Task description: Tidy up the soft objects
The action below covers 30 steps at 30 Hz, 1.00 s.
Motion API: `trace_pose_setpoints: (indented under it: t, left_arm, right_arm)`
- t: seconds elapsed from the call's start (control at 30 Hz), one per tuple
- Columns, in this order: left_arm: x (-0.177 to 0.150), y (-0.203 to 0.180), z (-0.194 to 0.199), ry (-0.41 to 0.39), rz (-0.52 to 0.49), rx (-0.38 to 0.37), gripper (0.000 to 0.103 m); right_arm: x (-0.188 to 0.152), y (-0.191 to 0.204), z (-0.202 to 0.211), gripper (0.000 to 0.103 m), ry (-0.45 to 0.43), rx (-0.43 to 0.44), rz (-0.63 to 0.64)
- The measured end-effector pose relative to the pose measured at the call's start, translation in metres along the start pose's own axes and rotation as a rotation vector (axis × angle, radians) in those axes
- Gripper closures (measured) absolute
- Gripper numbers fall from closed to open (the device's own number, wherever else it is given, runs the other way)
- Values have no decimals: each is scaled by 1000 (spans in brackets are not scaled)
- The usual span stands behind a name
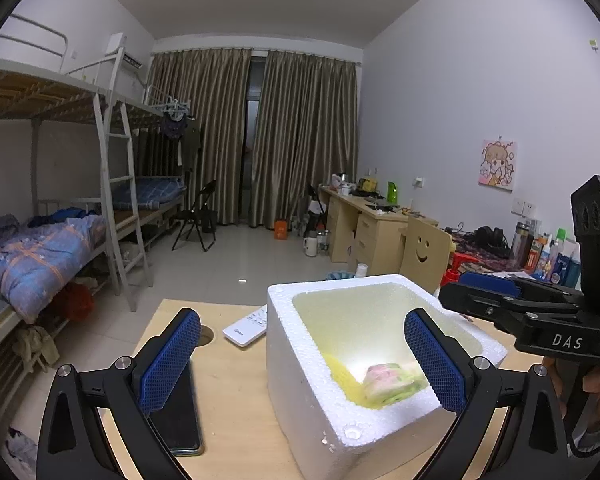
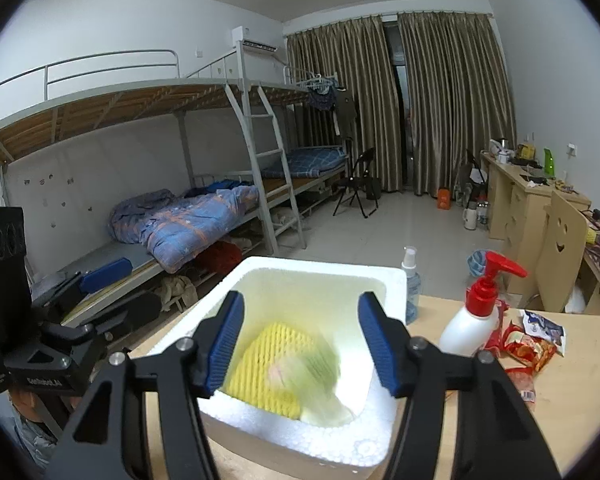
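Observation:
A white foam box (image 1: 296,360) (image 2: 320,444) stands on the wooden table. Inside it lie a yellow foam net sleeve (image 2: 268,364) (image 1: 346,376) and a blurred soft pink-and-green object (image 2: 316,376) (image 1: 388,380). My left gripper (image 1: 300,360) is open, its fingers straddling the box's left wall. My right gripper (image 2: 300,344) is open and empty just above the box opening. The right gripper also shows at the right of the left wrist view (image 1: 496,300); the left gripper shows at the left of the right wrist view (image 2: 96,292).
A dark phone (image 1: 180,416) and a white remote (image 1: 247,326) lie left of the box. A red-pump white bottle (image 2: 476,312), a spray bottle (image 2: 411,284) and snack wrappers (image 2: 528,344) sit to its right. Bunk beds and desks stand behind.

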<state>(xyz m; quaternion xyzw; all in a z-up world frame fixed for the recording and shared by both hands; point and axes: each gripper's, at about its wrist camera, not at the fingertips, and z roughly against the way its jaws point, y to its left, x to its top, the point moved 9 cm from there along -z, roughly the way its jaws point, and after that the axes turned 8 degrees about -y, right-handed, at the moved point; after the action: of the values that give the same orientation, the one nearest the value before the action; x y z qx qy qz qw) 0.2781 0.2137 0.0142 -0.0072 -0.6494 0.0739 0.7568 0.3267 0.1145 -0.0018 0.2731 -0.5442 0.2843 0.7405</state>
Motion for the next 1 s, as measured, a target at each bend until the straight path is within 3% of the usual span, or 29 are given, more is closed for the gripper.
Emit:
trace_pose_setpoints:
  t: [0.27,0.33,0.5,0.6,1.0]
  left_arm:
    - [5,-7,5,1,-16,-7,1]
    - [7,-10,10,-4,-17,0,1]
    - [13,-21,28,-13,-20,13,1]
    - [14,-34,39,-15,-38,24,1]
    - [25,-87,106,-71,-68,17,1]
  right_arm:
    - [0,-5,15,39,-9,-36,-11]
    - [0,-6,23,35,-16,-53,-6]
    - [8,-15,58,7,-78,-88,-33]
    - [12,-20,78,0,-109,-113,-45]
    - [9,-15,151,0,-171,-141,-17]
